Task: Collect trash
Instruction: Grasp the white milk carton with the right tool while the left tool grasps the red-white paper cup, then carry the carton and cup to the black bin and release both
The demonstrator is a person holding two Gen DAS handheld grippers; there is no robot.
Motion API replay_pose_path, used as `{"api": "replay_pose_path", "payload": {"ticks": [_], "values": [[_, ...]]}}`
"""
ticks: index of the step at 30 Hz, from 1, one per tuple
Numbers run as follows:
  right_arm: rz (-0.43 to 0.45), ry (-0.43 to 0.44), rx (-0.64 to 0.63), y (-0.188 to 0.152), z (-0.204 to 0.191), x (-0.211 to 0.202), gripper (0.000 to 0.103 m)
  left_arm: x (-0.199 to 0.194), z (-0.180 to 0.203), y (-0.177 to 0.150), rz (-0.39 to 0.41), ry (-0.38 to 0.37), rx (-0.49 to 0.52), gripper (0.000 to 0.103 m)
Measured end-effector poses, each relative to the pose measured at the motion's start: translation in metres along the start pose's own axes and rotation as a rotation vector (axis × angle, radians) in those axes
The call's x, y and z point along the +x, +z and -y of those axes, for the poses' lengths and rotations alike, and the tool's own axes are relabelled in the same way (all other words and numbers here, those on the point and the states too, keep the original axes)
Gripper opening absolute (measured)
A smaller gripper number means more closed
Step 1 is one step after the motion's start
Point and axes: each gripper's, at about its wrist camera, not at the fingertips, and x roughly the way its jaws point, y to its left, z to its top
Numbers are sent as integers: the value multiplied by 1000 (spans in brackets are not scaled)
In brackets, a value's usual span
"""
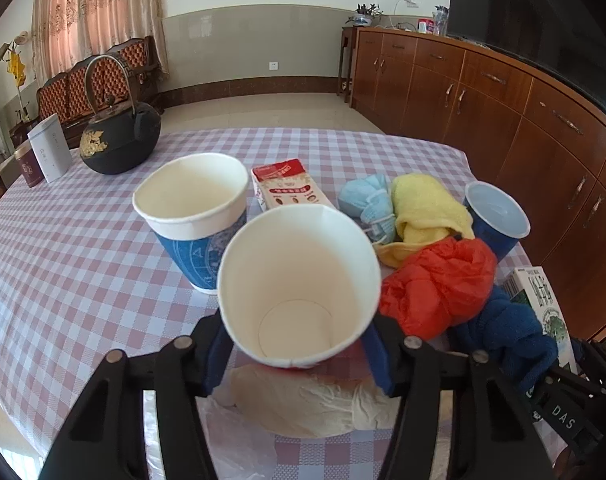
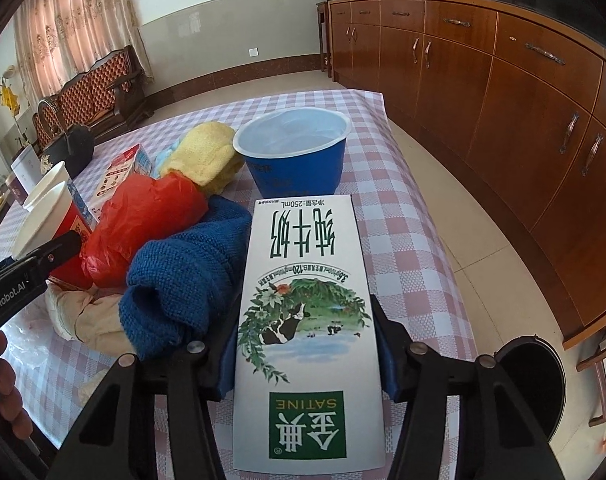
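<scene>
My left gripper (image 1: 299, 348) is shut on a red paper cup (image 1: 299, 280), tilted with its white inside toward the camera; it also shows in the right wrist view (image 2: 51, 224). My right gripper (image 2: 307, 360) is shut on a white milk carton (image 2: 307, 320) with green print, held above the checked table (image 1: 63, 260); the carton also shows in the left wrist view (image 1: 543, 304). A blue-and-white paper cup (image 1: 195, 216), a red-and-white small carton (image 1: 287, 188), a blue face mask (image 1: 367, 204), a red plastic bag (image 1: 435, 284) and a blue plastic cup (image 1: 495, 220) stand on the table.
A yellow cloth (image 1: 427, 208), a blue knitted cloth (image 1: 507, 328) and a cream cloth (image 1: 311, 404) lie among the trash. A black teapot (image 1: 119, 140) and tins (image 1: 47, 152) stand far left. Wooden cabinets (image 2: 503, 100) line the right. A dark round bin (image 2: 543, 388) is on the floor.
</scene>
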Motion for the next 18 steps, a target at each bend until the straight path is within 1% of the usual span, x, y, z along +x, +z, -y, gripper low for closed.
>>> {"api": "replay_pose_path", "payload": {"ticks": [3, 9, 13, 18], "values": [[12, 6, 8, -1, 2, -4, 56, -5, 0, 0, 26, -12, 2, 55], [55, 6, 23, -2, 10, -24, 56, -25, -2, 2, 83, -25, -2, 55], [81, 17, 49, -1, 18, -42, 56, -40, -1, 3, 97, -44, 8, 55], [103, 18, 67, -7, 25, -64, 56, -61, 11, -2, 104, -88, 38, 55]]}}
